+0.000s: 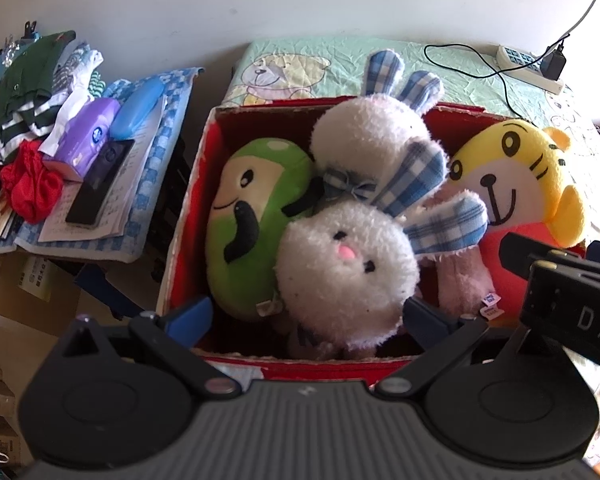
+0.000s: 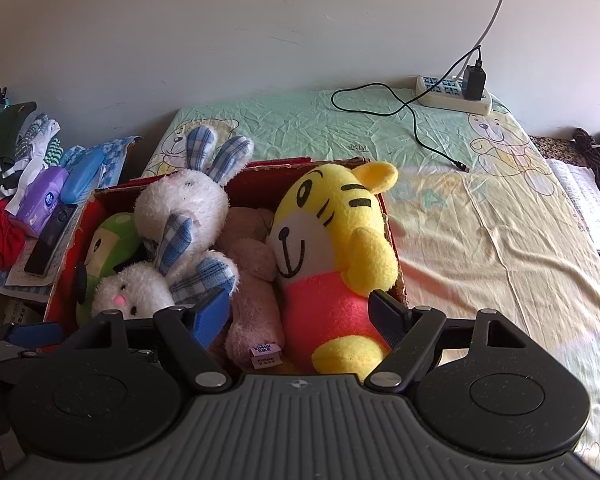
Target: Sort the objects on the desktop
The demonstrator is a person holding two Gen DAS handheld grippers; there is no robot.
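grippers (image 1: 306, 316) (image 2: 300, 312) gape over plush toys (image 1: 346, 268) in red box (image 1: 188, 208).

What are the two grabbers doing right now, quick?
Left gripper: open around the white bunny, not squeezing.
Right gripper: open around the yellow tiger, not squeezing.

Place: a bedroom at home
Bed: teddy-bear sheet (image 2: 440, 184) by the wall
Toys: soft toys in a red box (image 1: 188, 216)
Side table: pile of clothes (image 1: 32, 80)

Your left gripper (image 1: 307, 318) has black linkage arms, silver pivot screws and blue fingertips. Your right gripper (image 2: 298, 312) matches, on a ribbed grey body.
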